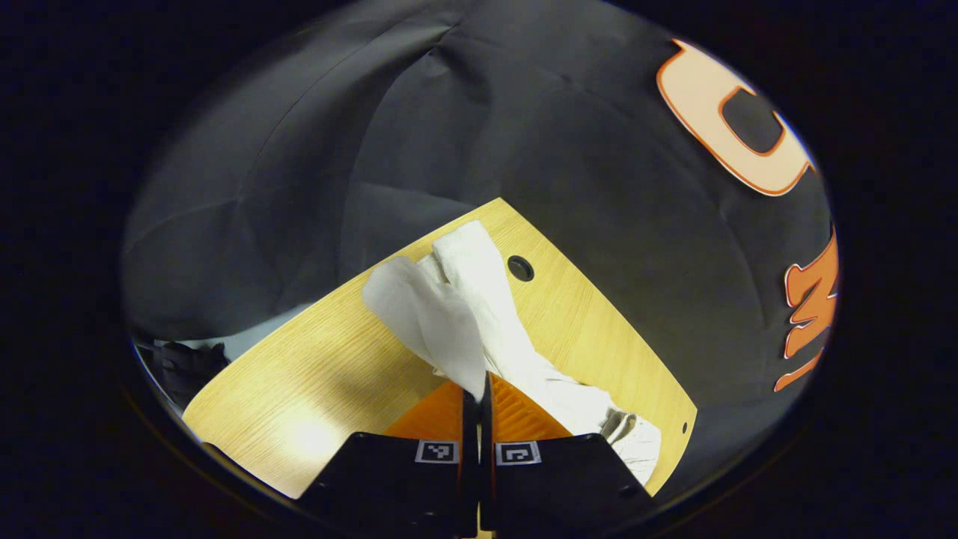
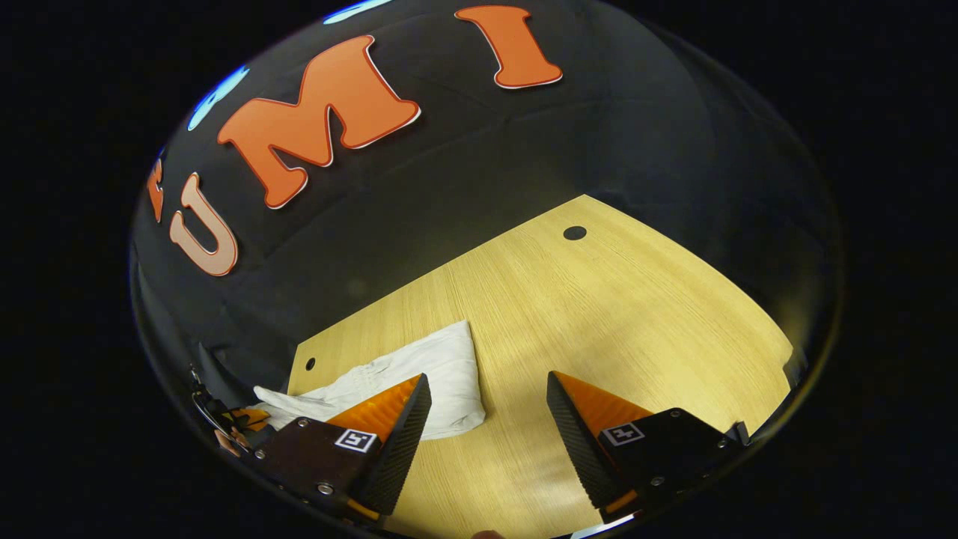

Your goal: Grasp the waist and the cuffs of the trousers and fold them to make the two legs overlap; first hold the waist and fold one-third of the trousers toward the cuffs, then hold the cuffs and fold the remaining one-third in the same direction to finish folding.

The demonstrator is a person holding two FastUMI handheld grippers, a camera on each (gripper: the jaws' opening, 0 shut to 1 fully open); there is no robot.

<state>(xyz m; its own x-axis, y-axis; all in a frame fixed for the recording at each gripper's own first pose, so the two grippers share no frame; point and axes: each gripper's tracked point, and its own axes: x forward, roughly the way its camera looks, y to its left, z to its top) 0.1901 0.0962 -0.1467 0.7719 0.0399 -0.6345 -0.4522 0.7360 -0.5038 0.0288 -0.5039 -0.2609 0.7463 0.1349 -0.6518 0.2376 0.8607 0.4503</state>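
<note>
The trousers (image 1: 479,314) lie crumpled on the wooden table (image 1: 322,374), one fold of white cloth lifted and pinched between the closed jaws of your left gripper (image 1: 477,400); the rest trails ahead of its tips. Your right gripper (image 2: 488,408) stands with jaws wide apart, the cloth's end just beside one finger (image 2: 400,430).

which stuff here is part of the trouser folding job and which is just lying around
Part of the job:
- white trousers, one part lifted
- left gripper, shut on the trousers
- right gripper, open above the table

Just there:
- wooden table
- round hole in the table
</note>
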